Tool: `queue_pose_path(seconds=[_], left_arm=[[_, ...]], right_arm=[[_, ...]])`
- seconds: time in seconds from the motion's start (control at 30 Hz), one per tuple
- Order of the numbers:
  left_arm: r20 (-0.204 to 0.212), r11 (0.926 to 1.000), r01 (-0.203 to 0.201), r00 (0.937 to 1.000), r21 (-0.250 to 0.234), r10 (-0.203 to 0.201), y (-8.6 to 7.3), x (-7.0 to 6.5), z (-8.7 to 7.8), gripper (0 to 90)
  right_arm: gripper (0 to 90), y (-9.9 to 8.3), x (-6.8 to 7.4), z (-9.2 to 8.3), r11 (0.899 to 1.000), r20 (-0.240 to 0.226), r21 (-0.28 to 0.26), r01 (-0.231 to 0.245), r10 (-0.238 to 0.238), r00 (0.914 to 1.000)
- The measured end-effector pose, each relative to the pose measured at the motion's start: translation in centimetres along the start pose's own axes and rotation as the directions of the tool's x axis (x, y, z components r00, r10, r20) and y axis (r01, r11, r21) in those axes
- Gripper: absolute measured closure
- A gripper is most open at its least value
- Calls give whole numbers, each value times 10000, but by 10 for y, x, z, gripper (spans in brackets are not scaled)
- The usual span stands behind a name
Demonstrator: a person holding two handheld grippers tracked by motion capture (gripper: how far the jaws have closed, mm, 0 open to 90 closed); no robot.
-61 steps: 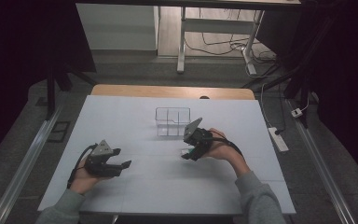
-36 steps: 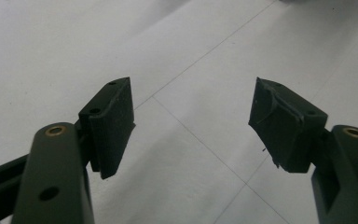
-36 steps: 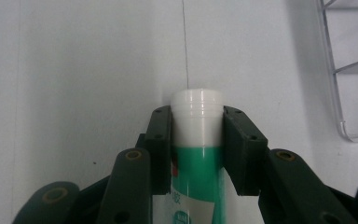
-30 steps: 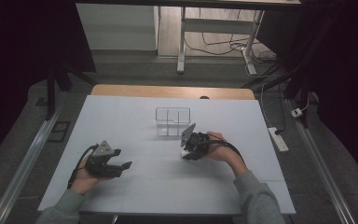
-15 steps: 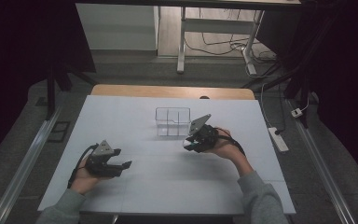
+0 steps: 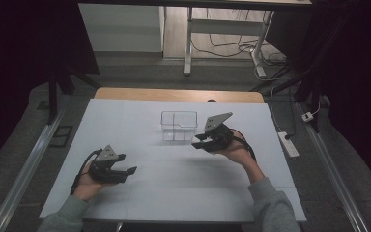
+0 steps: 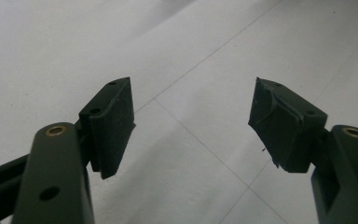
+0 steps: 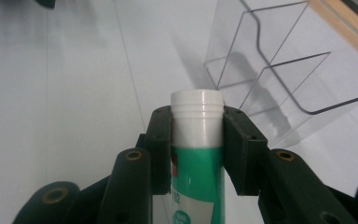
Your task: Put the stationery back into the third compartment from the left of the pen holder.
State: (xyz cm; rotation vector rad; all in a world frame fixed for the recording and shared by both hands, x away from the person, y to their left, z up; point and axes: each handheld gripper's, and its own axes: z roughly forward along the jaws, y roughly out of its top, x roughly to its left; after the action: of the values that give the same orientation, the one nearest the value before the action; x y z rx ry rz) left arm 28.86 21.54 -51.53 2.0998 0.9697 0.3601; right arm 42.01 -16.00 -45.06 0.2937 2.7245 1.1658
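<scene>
Right gripper view: right claw (image 8: 198, 140) clamped on green tube with white cap (image 8: 197, 140), cap pointed toward clear divided box (image 8: 279, 70) just beyond. Left claw (image 7: 191, 126) spread wide, nothing held, low over white table (image 6: 174, 188).

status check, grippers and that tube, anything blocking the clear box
Right gripper shut on green tube with white cap, beside clear divided box. Left gripper open, nothing between its jaws, low over table. Path looks clear.
</scene>
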Motion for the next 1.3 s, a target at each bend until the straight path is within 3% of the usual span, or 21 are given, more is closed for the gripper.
queue_pose_path(seconds=[0.5,0.67,0.93,1.07,1.23,1.3], left_arm=[[3,10000,-12,10000,-60,12,1,-1,-1,304],[14,10000,-19,10000,-45,19,0,-1,-1,303],[29,10000,-11,10000,-53,11,1,-1,-1,303],[16,10000,-4,10000,-49,4,1,-1,-1,299],[43,9999,4,10000,-153,-4,2,-1,-3,298],[62,9999,3,10000,-164,-2,2,-1,-3,298]], right_arm=[[644,3,1,-15,9878,738,-1421,-632,742,9945],[644,4,1,-21,9746,881,-2024,-955,1153,9894],[644,7,1,-25,9586,1070,-2636,-1080,1403,9843],[644,8,-1,-28,9427,1250,-3043,-1371,1822,9753],[644,13,-3,-30,9329,1539,-3313,-1416,2014,9673],[644,15,-6,-29,9243,1543,-3480,-1565,2211,9630]])
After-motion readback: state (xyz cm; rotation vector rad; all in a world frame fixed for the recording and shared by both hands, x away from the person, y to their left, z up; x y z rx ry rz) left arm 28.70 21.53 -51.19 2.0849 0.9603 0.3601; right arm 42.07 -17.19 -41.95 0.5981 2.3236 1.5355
